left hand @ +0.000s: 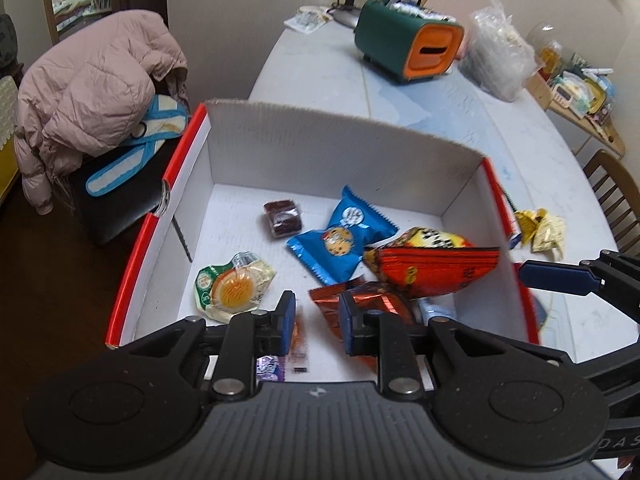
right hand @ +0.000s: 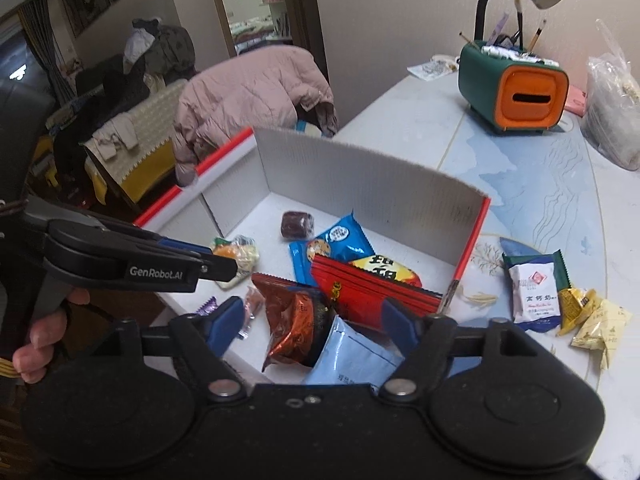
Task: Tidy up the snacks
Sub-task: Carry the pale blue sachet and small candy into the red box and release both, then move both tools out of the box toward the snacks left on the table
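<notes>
A: Quick pass. Where are the snacks?

B: Most sit inside the white corrugated cardboard box with red outer edges [right hand: 400, 196] on the pale table: a blue cookie packet [left hand: 340, 236], a big red-and-yellow crinkled snack bag [left hand: 432, 264], a copper-brown foil packet [right hand: 292, 320], a light blue flat pouch [right hand: 352, 360], a dark brown wrapped square [left hand: 282, 218] and a green-and-orange round-print packet [left hand: 232, 284].

A: Anything outside the box?

B: Yes. A white-and-green milk sachet [right hand: 534, 292] and a small heap of yellow crumpled wrappers [right hand: 592, 316] lie on the table just beside the box's right wall.

A: Grippers?

B: Left gripper [left hand: 316, 316] has a small gap between its blue pads, nothing pinched that I can see; it hangs over the near part of the box. Right gripper [right hand: 316, 320] stands wide apart, pads clear of the foil packet and pouch below, so it holds nothing.

A: What decides the next move?

B: Judging by the layout, the leftovers lie to the right of the box, on the right gripper's side and well off from the left one. The sachet's long axis runs roughly away from the camera, so the right fingers would likely straddle its short width.
</notes>
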### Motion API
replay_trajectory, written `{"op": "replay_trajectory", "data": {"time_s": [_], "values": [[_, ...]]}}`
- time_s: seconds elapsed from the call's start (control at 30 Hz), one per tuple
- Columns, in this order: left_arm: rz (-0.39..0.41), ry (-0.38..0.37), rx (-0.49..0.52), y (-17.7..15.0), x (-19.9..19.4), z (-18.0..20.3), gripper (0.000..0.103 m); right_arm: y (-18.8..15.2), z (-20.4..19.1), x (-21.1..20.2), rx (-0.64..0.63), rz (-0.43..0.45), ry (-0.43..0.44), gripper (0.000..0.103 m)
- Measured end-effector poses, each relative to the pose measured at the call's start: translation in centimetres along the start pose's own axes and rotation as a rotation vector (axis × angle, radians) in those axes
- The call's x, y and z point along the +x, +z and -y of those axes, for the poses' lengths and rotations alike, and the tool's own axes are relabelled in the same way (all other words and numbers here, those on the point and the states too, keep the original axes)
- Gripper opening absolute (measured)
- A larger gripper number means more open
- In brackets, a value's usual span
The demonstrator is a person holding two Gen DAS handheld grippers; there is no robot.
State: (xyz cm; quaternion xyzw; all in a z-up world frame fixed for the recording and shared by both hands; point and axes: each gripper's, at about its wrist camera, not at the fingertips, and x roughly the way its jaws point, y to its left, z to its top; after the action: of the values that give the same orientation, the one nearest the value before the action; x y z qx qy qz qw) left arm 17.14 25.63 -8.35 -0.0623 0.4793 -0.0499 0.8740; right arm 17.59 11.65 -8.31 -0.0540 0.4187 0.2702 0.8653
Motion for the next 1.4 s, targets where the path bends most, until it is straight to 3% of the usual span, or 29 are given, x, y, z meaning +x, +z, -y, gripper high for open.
{"op": "replay_trajectory", "data": {"time_s": [0.2, 0.23, 0.3, 0.83, 1.13, 1.4], "values": [[0.042, -0.028, 0.005, -0.3, -1.8, 1.6, 0.034, -0.3, 0.6, -2.6, 0.010, 0.038, 0.016, 0.082], [0.047, -0.031, 0.009, -0.4, -2.0, 1.9, 0.039, -0.4, 0.7, -3.1, 0.012, 0.044, 0.017, 0.083], [0.069, -0.038, 0.012, -0.6, -2.6, 2.6, 0.060, -0.7, 0.9, -4.0, 0.015, 0.056, 0.020, 0.084], [0.141, -0.106, 0.061, -1.3, -3.9, 9.8, 0.073, -3.7, 6.6, -10.2, 0.075, 0.131, -0.049, 0.102], [0.122, -0.121, 0.020, -0.2, -1.6, 15.0, 0.073, -5.8, 12.0, -12.1, 0.108, 0.121, -0.129, 0.103], [0.108, -0.079, -0.010, 1.8, 1.2, 20.2, 0.073, -6.6, 18.4, -13.3, 0.139, 0.115, -0.200, 0.102]]}}
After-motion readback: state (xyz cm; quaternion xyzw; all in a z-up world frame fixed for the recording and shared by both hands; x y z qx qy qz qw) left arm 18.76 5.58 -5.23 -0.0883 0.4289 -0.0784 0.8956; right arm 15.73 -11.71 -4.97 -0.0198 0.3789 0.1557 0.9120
